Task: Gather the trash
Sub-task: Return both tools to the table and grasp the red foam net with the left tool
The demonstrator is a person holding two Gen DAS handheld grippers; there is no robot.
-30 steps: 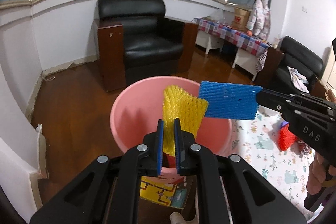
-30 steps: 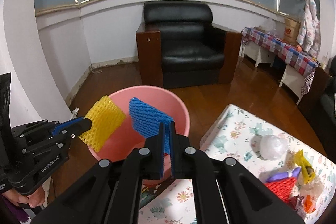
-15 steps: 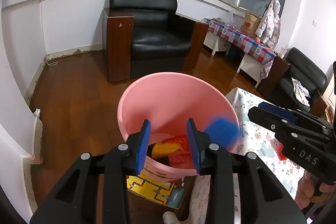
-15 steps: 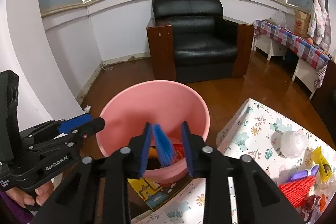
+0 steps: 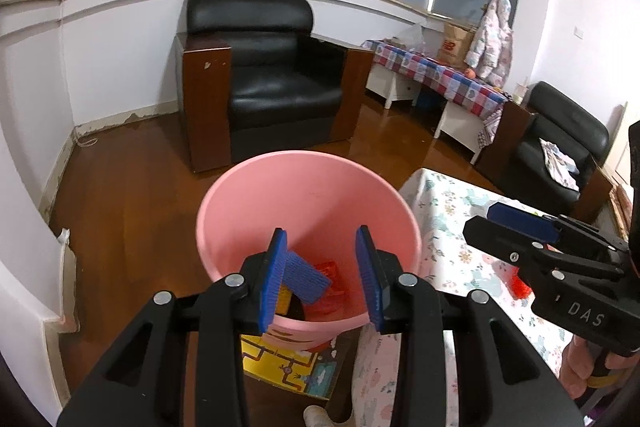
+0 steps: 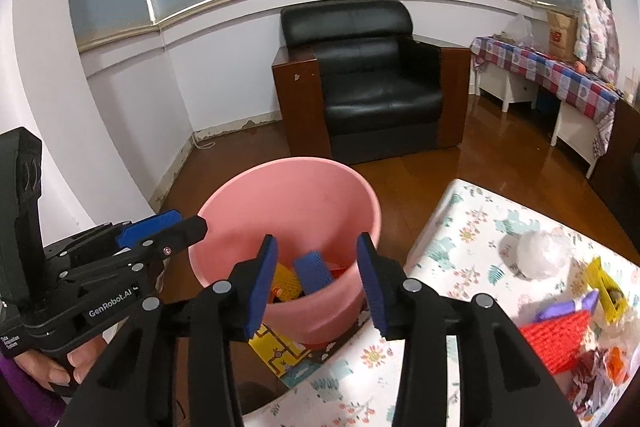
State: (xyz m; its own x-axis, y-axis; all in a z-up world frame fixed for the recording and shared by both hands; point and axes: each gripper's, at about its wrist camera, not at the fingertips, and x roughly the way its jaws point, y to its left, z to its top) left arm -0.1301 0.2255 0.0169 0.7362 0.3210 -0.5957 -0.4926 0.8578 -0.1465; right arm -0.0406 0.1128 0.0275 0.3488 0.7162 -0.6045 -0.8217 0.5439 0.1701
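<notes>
Pink bucket [image 5: 308,195] standing on the wooden floor [image 5: 120,203], just beside the corner of the worktop [image 6: 472,227]. Lying in its bottom: blue foam net [image 5: 306,277], tilted, resting over yellow foam net [image 6: 286,281] and some red wrappers [image 5: 330,273] (exact contact between pieces hard to make out). Coloured printed sheet [image 5: 288,367] on the floor, partly under the bucket.

Left tongs [image 5: 322,277] poised above the near rim of the bucket, jaws well apart, nothing gripped; blue net seen between the pads but far below, in the bucket. Right tongs [image 6: 316,281] likewise above the bucket, jaws opening, nothing pressed between the pads. Each tool visible from the other's camera, held by a hand [image 6: 60,367] at the handle.

Remaining on the floral-covered worktop, well apart from the bucket: red foam net [image 6: 556,339], crumpled clear plastic [image 6: 542,253], yellow wrapper [image 6: 604,287], purple wrapper [image 6: 568,307], assorted small scraps [image 6: 600,375] at the far right edge (too blurred to identify).

Beyond the bucket: black armchair [image 5: 272,83] against the white wall; side table with checked cloth [image 5: 440,75] to the right; second black chair [image 5: 560,143] in the corner
</notes>
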